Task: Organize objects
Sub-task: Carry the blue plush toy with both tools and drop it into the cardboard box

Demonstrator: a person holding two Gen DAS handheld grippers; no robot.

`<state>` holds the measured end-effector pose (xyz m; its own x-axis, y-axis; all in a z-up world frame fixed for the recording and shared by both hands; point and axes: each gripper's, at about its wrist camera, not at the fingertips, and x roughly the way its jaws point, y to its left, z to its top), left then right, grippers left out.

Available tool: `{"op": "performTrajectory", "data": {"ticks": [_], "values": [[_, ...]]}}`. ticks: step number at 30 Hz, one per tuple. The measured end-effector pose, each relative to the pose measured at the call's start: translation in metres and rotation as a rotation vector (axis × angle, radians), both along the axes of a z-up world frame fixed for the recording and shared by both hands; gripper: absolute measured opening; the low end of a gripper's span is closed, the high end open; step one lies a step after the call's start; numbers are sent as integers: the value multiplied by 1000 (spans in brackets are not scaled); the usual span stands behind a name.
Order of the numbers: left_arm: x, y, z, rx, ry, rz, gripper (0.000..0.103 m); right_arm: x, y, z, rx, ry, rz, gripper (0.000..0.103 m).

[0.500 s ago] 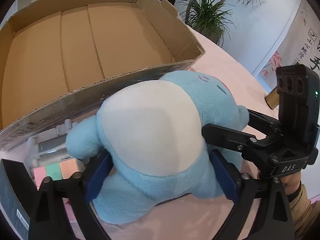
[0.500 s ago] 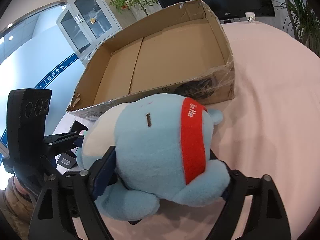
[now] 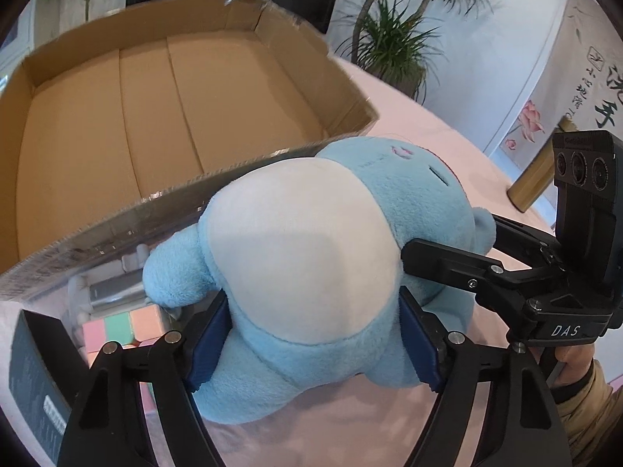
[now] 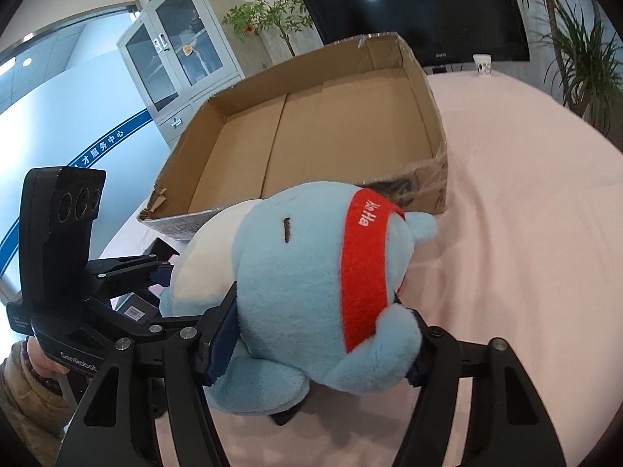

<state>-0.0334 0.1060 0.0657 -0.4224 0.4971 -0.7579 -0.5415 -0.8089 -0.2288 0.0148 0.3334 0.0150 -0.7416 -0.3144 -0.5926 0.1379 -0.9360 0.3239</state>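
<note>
A blue plush toy (image 3: pixel 303 257) with a white belly and a red band (image 4: pixel 366 272) sits just in front of the open cardboard box (image 3: pixel 233 171). My left gripper (image 3: pixel 315 338) is shut on its lower body, with a blue pad pressing into each side. My right gripper (image 4: pixel 319 350) is shut on its head end in the same way. Each wrist view shows the other gripper across the toy: the right gripper (image 3: pixel 451 233) and the left gripper (image 4: pixel 167 295). The toy overlaps the box's near rim (image 4: pixel 350 183). The box is bare inside.
A pastel puzzle cube (image 3: pixel 120 327), a white item (image 3: pixel 109 288) and a dark carton (image 3: pixel 35 381) lie on the pink tablecloth (image 4: pixel 525 233) by the box's near wall. A gold cylinder (image 3: pixel 533 186) stands at the right. A paper cup (image 4: pixel 482 64) stands far back.
The box sits lower in both views. Both grippers, still shut on the plush toy, have risen a little toward the box rim.
</note>
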Motion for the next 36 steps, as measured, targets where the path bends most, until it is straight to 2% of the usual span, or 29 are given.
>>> {"op": "performTrajectory", "data": {"ticks": [5, 9, 15, 18, 23, 27, 30, 33, 34, 36], "values": [[4, 3, 33, 35, 45, -4, 79, 13, -7, 30, 47, 64, 0, 64], [-3, -11, 60, 46, 105, 4, 79, 6, -12, 56, 77, 113, 12, 65], [-48, -6, 96, 60, 143, 45, 79, -41, -10, 84, 94, 144, 37, 65], [-76, -7, 101, 69, 149, 66, 79, -70, -5, 88, 84, 137, 37, 65], [-139, -2, 90, 75, 104, 92, 79, -123, 11, 77, 55, 82, 33, 65], [-183, 5, 64, 67, 24, 98, 79, -160, 24, 54, 36, 16, 28, 65], [-201, 9, 41, 59, -37, 101, 80, -179, 30, 30, 20, -35, 20, 67], [-208, 11, 25, 45, -58, 113, 82, -189, 37, 18, 9, -54, 20, 73], [-209, 12, 24, 46, -61, 114, 84, -189, 40, 17, 0, -52, 18, 80], [-208, 17, 21, 16, -53, 117, 92, -188, 45, 18, -10, -38, 3, 84]]}}
